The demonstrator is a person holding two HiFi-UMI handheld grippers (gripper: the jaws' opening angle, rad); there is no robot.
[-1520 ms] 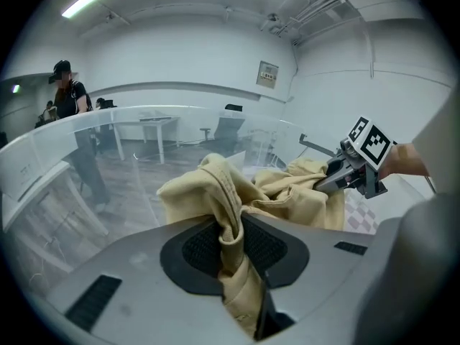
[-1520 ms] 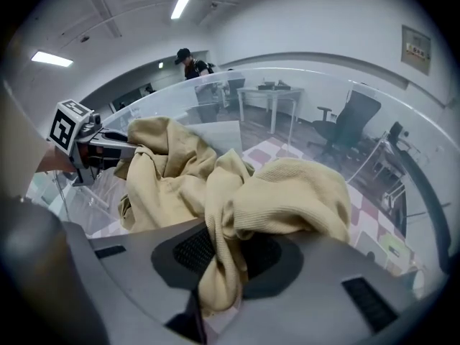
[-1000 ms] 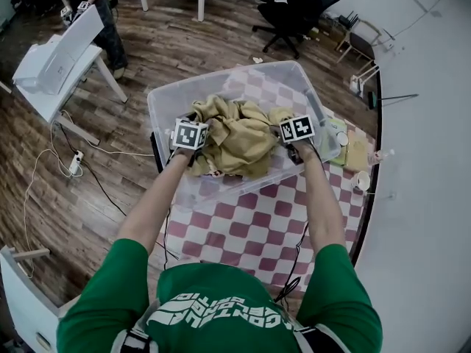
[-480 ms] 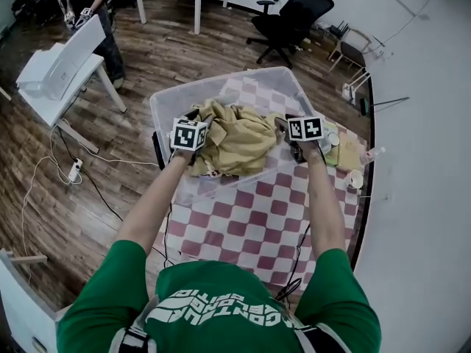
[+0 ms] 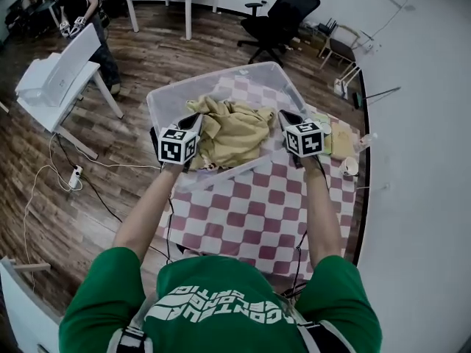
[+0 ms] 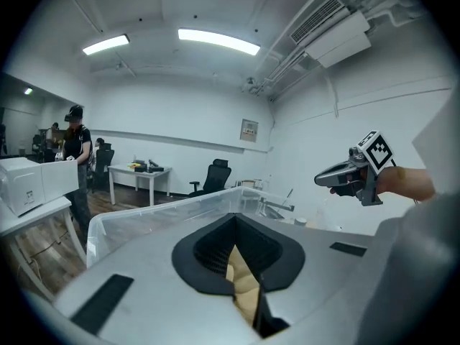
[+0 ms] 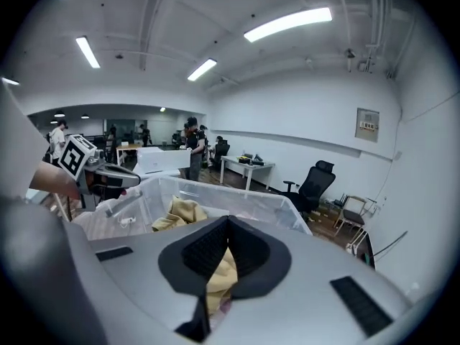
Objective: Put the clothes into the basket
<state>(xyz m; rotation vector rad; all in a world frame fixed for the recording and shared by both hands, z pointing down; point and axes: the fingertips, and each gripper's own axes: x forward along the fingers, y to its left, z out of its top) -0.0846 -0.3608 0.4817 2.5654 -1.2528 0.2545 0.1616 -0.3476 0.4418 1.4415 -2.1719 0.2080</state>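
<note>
On the checked table [image 5: 250, 212] in front of the person, the clear plastic basket [image 5: 221, 173] now has the tan garment [image 5: 232, 127] down inside it. A second ago it was bunched high over the rim; now it sits lower and flatter, spread across the middle of the basket. My read: the put-in is almost done and only the letting go is left. The left gripper [image 5: 195, 118] and right gripper [image 5: 283, 115] have moved a bit wider apart, one at each side of the garment, close to the basket's near wall. Both forearms reach straight forward, roughly parallel, marker cubes on top, jaws pointing away from the person and about level, not down. Left gripper: jaws nearly together, with a fold of tan cloth pinched in the narrow slit. Right gripper: same, nearly closed on a tan fold. The garment's edges look lifted toward the jaws.
</note>
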